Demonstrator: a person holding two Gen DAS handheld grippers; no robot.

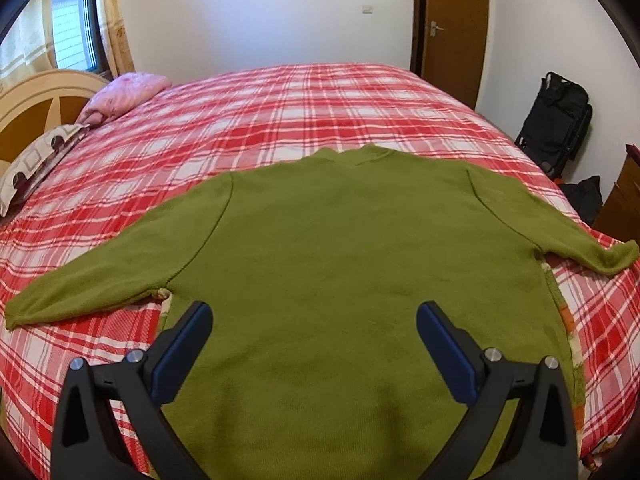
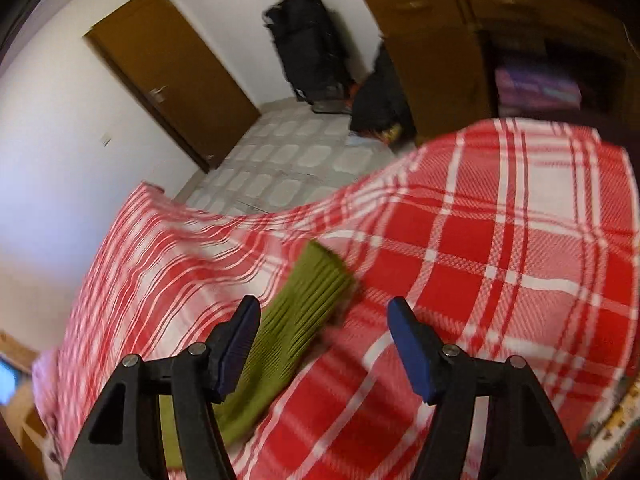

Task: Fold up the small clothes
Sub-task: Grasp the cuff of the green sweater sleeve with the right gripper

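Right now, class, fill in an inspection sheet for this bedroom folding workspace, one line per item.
Surface: bed with red-and-white plaid bedspread.
Job's things: green sweater spread flat, both sleeves out; cuff of one sleeve ahead of the right gripper.
Clutter: pink pillow, patterned pillow at the headboard.
Grippers: left gripper open above the sweater; right gripper open, holding nothing.
Cables: nothing seen.
Surroundings: brown door, black suitcase, wooden cabinet, window.

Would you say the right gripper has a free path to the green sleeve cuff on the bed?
Probably yes: the right gripper is open with the sleeve cuff lying just ahead on the plaid bedspread, nothing over it.
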